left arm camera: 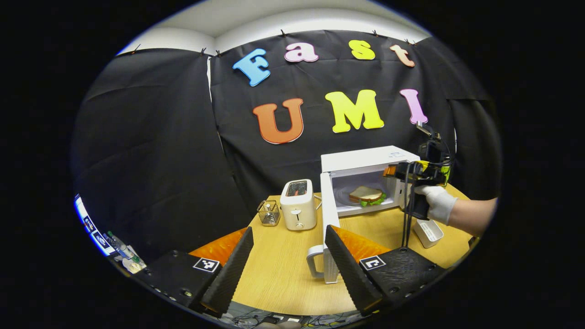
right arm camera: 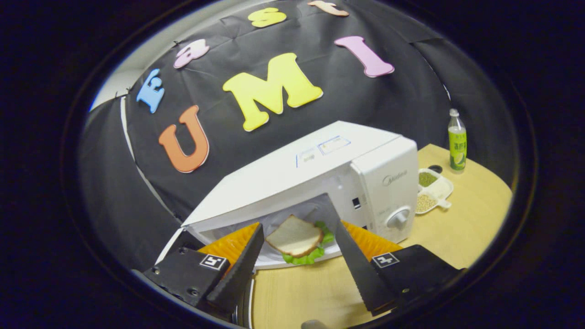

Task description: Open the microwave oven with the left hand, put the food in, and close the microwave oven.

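The sandwich (right arm camera: 296, 239) is already lying inside the open microwave (right arm camera: 320, 169), the right gripper (right arm camera: 297, 256) is hovering spread and empty at the cavity mouth, and the left gripper (left arm camera: 285, 260), also spread, is waiting near the door (left arm camera: 330, 228) at its one o'clock, leaving only the closing.

black cloth wall (left arm camera: 160, 137), white ceiling strip (left arm camera: 292, 18) — light wooden table (left arm camera: 283, 274)
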`<control>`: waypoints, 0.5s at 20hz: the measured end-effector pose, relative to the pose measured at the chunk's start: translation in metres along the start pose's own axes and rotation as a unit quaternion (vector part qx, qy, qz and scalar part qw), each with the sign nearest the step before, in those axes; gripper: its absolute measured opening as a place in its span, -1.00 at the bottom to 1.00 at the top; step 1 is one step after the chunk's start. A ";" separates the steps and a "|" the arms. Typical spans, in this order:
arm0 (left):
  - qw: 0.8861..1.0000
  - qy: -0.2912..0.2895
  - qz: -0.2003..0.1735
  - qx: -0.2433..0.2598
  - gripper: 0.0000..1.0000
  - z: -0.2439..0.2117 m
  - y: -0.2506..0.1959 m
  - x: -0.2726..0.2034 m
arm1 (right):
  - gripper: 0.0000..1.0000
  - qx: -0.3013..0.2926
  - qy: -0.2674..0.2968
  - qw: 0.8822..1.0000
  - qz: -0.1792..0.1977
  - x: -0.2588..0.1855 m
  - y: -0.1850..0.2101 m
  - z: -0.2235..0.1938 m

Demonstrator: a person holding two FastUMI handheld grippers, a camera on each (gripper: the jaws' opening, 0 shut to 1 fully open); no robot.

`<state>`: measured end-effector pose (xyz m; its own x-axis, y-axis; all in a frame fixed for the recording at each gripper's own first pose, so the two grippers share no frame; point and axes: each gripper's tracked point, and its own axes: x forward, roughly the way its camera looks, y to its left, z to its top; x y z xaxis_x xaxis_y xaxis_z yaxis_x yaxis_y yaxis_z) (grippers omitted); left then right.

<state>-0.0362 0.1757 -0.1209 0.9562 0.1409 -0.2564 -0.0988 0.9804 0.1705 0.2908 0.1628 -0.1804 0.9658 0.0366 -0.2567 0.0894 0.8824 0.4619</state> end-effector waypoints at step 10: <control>0.998 -0.049 -0.016 -0.030 0.90 0.020 -0.010 0.019 | 1.00 -0.103 -0.018 0.995 0.003 -0.152 -0.072 0.061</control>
<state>-0.0114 0.1657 -0.1090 0.9814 0.0971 -0.1657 -0.0803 0.9912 0.1056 0.1522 0.0651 -0.1224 0.9745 0.0291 -0.2224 0.0349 0.9598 0.2785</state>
